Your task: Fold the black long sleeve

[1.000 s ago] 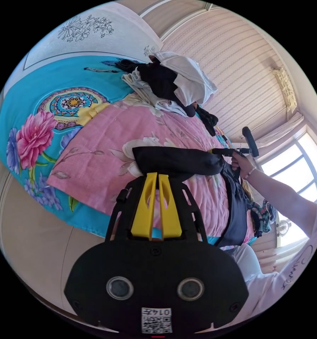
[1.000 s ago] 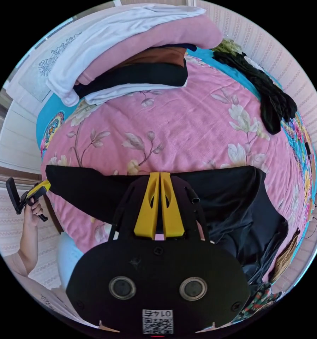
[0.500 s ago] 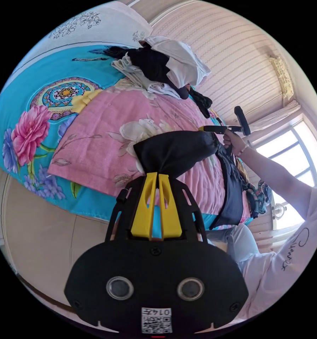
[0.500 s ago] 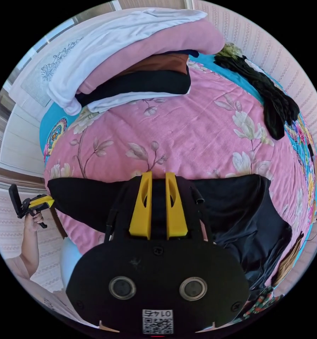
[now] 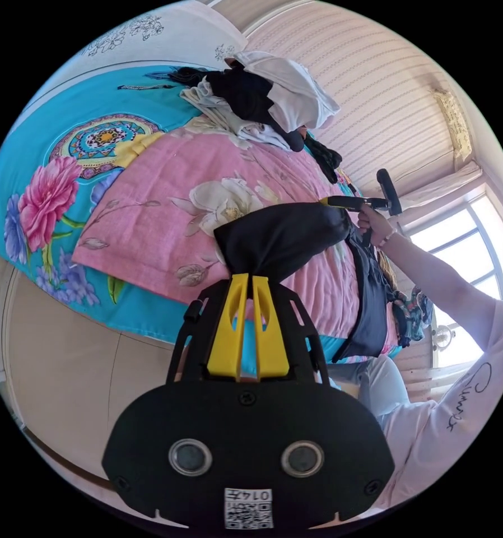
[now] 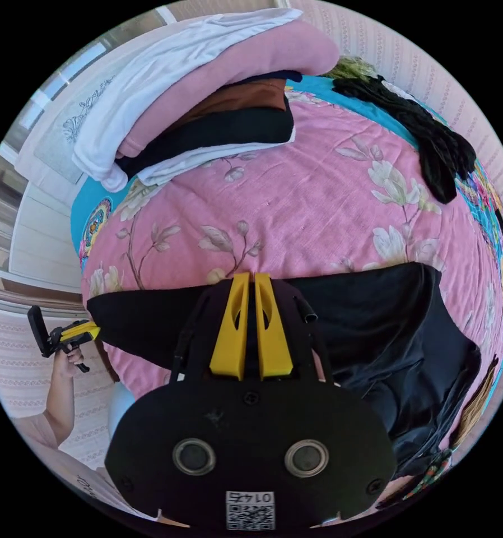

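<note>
matt black cloth long sleeve (image 6: pixel 386 330), woven quilt (image 6: pixel 307 207)

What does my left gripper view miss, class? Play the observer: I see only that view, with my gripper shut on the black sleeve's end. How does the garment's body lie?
Observer: In the right gripper view, the black long sleeve lies spread wide on the pink floral sheet, rumpled toward the bed's edge.
Operator: Is the right gripper holding it?
Observer: Yes. The right gripper has its jaws closed at the garment's upper edge.
Operator: What is in the folded stack?
Observer: The stack runs white, pink, brown, black, white from the top down.
</note>
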Demonstrator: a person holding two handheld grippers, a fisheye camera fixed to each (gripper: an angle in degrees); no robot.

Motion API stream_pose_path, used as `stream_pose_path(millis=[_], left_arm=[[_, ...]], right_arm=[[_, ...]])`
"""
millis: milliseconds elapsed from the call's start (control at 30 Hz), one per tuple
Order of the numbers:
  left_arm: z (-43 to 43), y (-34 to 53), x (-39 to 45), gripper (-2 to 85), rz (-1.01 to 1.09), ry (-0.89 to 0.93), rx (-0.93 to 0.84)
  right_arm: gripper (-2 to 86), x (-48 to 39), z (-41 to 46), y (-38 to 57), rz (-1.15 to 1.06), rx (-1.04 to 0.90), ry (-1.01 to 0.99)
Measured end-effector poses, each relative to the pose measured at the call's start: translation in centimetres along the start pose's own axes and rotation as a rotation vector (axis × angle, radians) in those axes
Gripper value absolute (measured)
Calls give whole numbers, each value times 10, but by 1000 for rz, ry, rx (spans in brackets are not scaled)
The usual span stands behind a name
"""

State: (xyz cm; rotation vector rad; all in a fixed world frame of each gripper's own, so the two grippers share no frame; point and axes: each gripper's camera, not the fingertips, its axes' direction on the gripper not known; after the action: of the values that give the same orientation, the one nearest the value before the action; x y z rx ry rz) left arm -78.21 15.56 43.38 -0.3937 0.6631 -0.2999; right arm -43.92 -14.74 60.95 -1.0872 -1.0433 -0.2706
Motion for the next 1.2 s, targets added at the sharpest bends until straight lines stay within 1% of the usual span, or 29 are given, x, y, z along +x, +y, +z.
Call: stream_pose_path(millis=[67, 133, 233, 300, 367, 400, 467, 500, 567, 600, 667, 700, 767, 800, 867, 1000, 1067, 1200], left_arm=[[2, 10, 10, 15, -17, -23, 35], [1, 21, 16, 20, -46, -35, 60], [3, 45, 34, 13, -59, -39, 84], [9, 59, 53, 7, -34, -60, 74], [23, 72, 87, -1, 27, -74, 43], [27, 75, 97, -3, 46, -72, 38], [51, 81, 143, -7, 141, -47, 7], [58, 81, 156, -8, 173, -42, -3], [91, 80, 210, -8, 294, -29, -37], [100, 79, 223, -7, 318, -19, -41], [137, 76, 281, -4, 417, 59, -62], [148, 75, 297, -3, 445, 78, -69], [192, 76, 363, 6, 564, 107, -110], [204, 77, 379, 9, 593, 107, -121], [252, 80, 442, 17, 699, 92, -167], [323, 78, 526, 31, 807, 68, -195], [373, 73, 579, 41, 868, 51, -198], [460, 64, 651, 50, 953, 11, -251]], right_arm=[[14, 11, -27, 42, 14, 134, -80], [21, 19, -45, 84, -17, 190, -97], [36, 39, -70, 169, -54, 184, -24], [42, 59, -84, 228, -17, 162, 34], [47, 91, -107, 310, 105, 138, 117], [47, 100, -113, 331, 144, 134, 137], [49, 132, -136, 411, 302, 140, 189], [49, 139, -142, 429, 341, 146, 197], [50, 167, -162, 497, 477, 193, 223], [51, 173, -166, 512, 503, 209, 227], [53, 195, -180, 560, 569, 275, 225], [53, 200, -182, 570, 578, 286, 223], [56, 221, -187, 601, 580, 324, 217], [58, 226, -187, 607, 573, 331, 216], [66, 246, -185, 624, 528, 342, 213], [81, 278, -179, 636, 420, 347, 236], [83, 300, -176, 643, 356, 362, 286], [90, 337, -168, 657, 295, 385, 312]])
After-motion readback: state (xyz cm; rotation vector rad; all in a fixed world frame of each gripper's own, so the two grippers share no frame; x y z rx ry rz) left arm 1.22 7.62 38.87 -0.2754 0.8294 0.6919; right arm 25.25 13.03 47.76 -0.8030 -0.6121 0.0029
